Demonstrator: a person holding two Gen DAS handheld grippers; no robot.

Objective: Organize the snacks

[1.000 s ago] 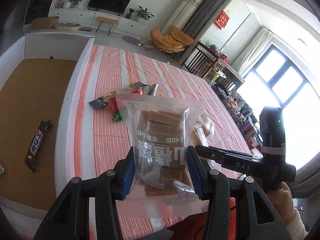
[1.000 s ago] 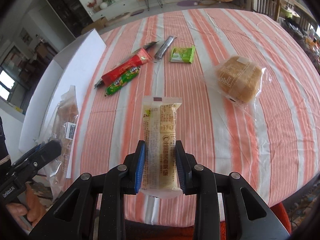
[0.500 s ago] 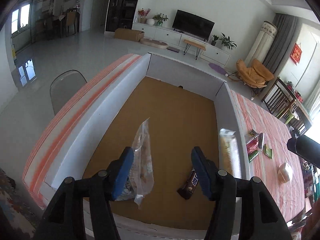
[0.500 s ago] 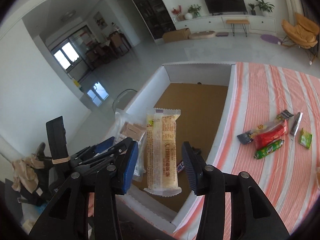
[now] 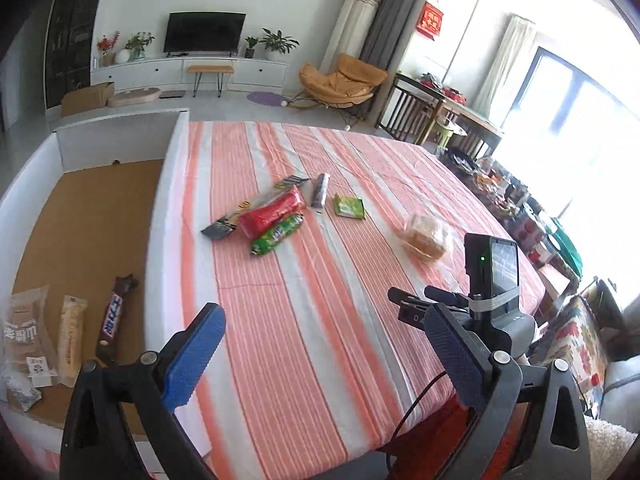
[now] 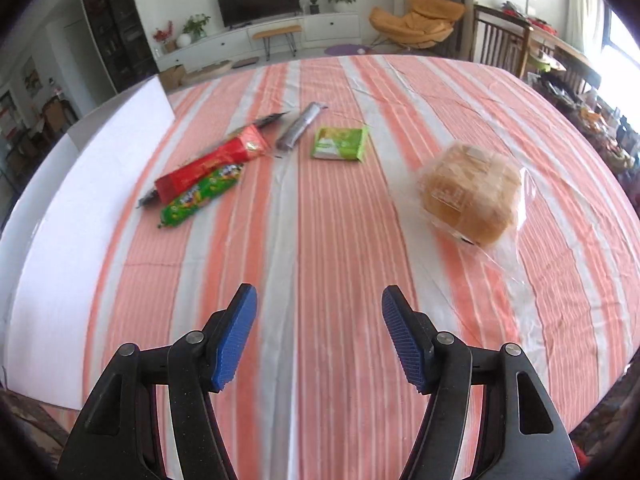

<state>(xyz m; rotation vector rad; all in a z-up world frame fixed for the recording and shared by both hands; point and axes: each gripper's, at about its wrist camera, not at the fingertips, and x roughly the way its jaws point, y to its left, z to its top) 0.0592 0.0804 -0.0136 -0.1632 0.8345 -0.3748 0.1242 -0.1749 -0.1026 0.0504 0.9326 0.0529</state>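
Both grippers are open and empty over the striped tablecloth. My left gripper (image 5: 320,344) faces the table; the right gripper's body (image 5: 486,280) shows at its right. The white box with a brown floor (image 5: 80,216) lies at left and holds a clear biscuit bag (image 5: 22,328), a yellow cake pack (image 5: 72,336) and a chocolate bar (image 5: 116,312). My right gripper (image 6: 318,336) hovers near the table's front. Ahead lie a red pack (image 6: 212,160), a green pack (image 6: 200,194), a silver bar (image 6: 300,124), a green square sachet (image 6: 340,142) and a bagged bread (image 6: 472,192).
The box's white wall (image 6: 80,184) runs along the table's left side. A dark thin pack (image 5: 256,204) lies under the red one. Beyond the table stand a TV unit (image 5: 188,68), an orange chair (image 5: 340,80) and cluttered shelves at right.
Both grippers let go of their packs into the box and swung back from the box to the table. The biscuit bag and cake pack now lie beside the chocolate bar.
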